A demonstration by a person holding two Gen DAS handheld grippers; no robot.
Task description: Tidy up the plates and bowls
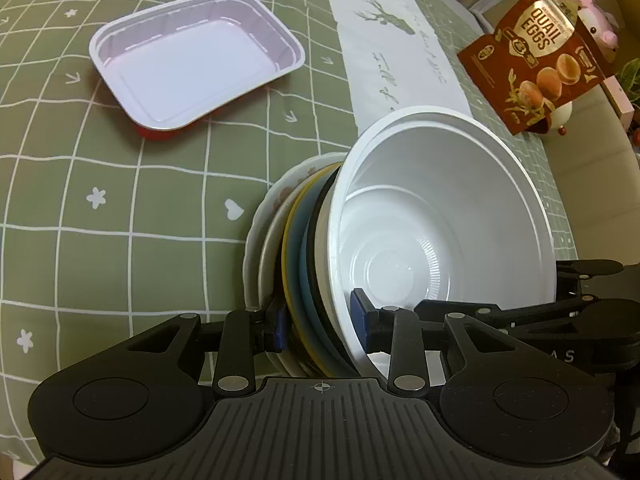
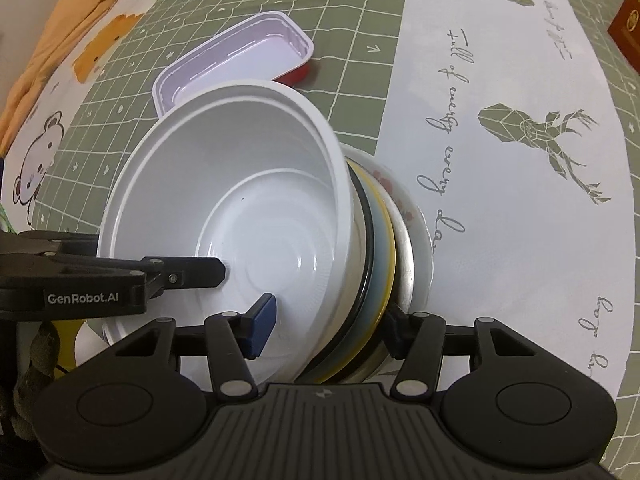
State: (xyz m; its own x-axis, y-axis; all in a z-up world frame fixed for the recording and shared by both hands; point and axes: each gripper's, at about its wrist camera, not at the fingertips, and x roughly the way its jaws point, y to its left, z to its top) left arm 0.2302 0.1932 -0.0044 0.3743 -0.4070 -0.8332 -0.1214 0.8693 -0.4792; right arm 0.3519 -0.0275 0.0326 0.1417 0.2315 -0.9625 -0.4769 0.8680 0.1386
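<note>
A white plastic bowl (image 1: 440, 208) (image 2: 240, 184) sits nested on a stack of plates (image 1: 296, 248) (image 2: 384, 232). The stack includes a yellow-rimmed plate, a metal plate and a floral plate (image 1: 256, 232) at the outside, and it is tilted up on edge. My left gripper (image 1: 320, 320) is shut on the near rim, one pad inside the bowl and the other against the plates. My right gripper (image 2: 328, 330) straddles the opposite rim. Its blue pad (image 2: 262, 326) stands inside the bowl with a gap to the wall, and its other finger is behind the plates.
A rectangular white tray with a red outside (image 1: 196, 56) (image 2: 240, 52) lies on the green checked cloth (image 1: 100, 200) beyond the stack. A white runner with deer prints (image 2: 500, 160) crosses the cloth. A brown quail-egg pouch (image 1: 536, 52) stands at the far edge. An orange cloth (image 2: 80, 20) lies at the left.
</note>
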